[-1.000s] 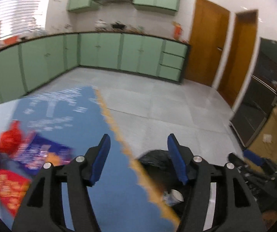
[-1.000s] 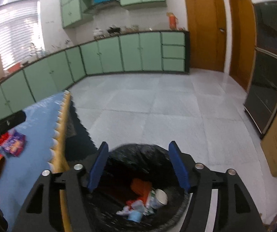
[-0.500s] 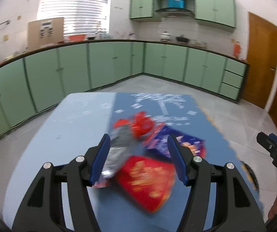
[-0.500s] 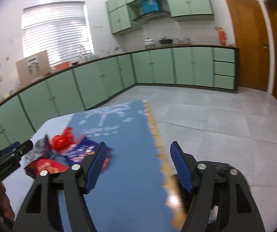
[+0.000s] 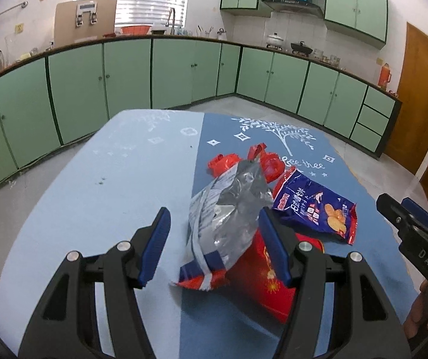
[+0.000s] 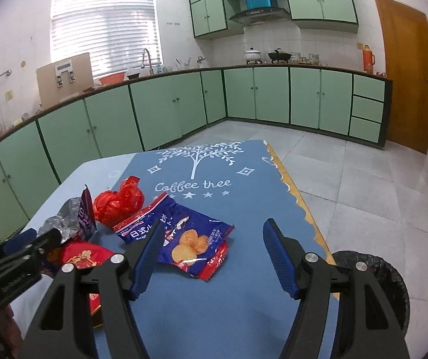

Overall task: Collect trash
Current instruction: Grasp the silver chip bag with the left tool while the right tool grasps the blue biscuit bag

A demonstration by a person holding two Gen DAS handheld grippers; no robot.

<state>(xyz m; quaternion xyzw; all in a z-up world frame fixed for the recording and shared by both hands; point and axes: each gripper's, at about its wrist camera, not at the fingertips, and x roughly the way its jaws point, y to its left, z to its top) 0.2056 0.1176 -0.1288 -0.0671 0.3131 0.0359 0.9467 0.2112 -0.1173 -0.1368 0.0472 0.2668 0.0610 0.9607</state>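
Snack wrappers lie in a heap on the blue tablecloth. A silver foil bag stands crumpled between the open fingers of my left gripper, untouched. Under it lies a red packet. A dark blue chip bag lies to its right, and a crumpled red wrapper behind. My right gripper is open and empty, with the blue chip bag just beyond its left finger. The red wrapper and the foil bag lie farther left. The black-lined trash bin stands on the floor, right of the table.
The table's scalloped right edge runs beside the bin. Green cabinets line the far walls. Wooden doors stand at the right. Each gripper shows at the edge of the other's view: the right one and the left one.
Both grippers have swung left from over the trash bin to the table. The wrapper heap now sits in front of both, the foil bag between the left fingers.
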